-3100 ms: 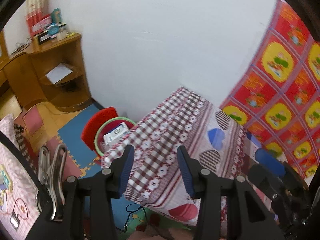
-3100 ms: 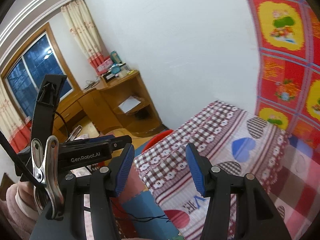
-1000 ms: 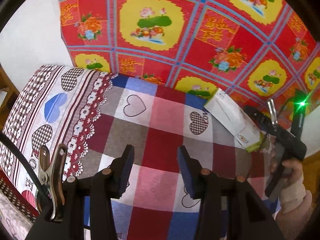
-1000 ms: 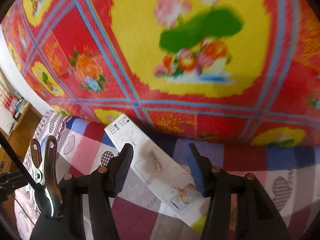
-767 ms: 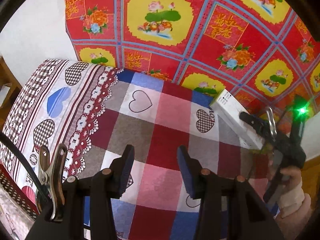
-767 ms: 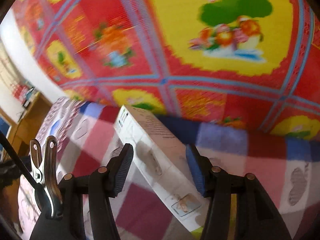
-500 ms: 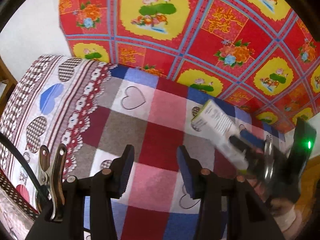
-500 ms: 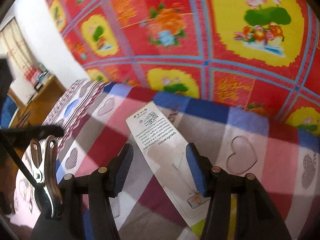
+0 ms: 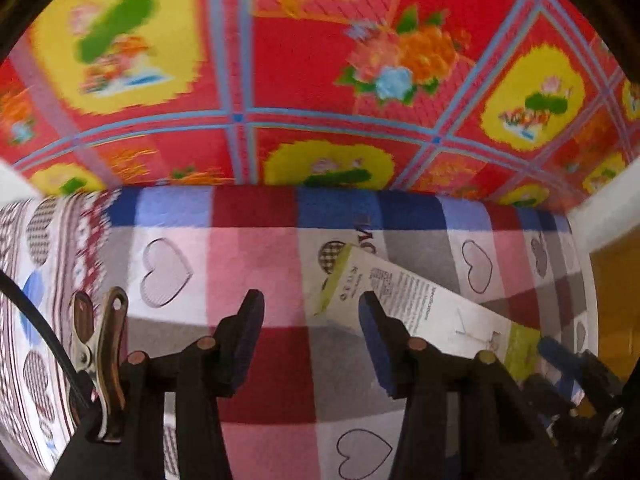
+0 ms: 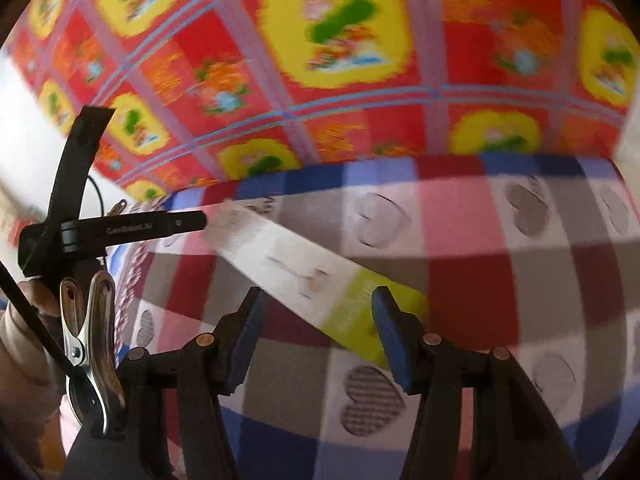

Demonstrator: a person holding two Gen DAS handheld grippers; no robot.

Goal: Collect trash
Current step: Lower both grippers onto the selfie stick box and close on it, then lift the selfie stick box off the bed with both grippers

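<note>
We have the long white-and-green carton (image 10: pixel 304 276) lying on the checked bed cover (image 9: pixel 264 360), its green end between the spread right hand-held gripper (image 10: pixel 316 320). Next we close on it. Left hand-held gripper (image 9: pixel 310 328) is spread, empty. Red floral wall cloth (image 9: pixel 320 60) beyond; nothing obstructs.

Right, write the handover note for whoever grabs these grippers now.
Left gripper: open and empty, over the checked bed cover. One end of the box shows just beyond its right finger.
Right gripper: the green end of the long white box sits between its fingers. Blur hides whether they clamp it.
Done: box reached.
Left: confirm the grip, then carry the box to a bin. No bin is in view.
</note>
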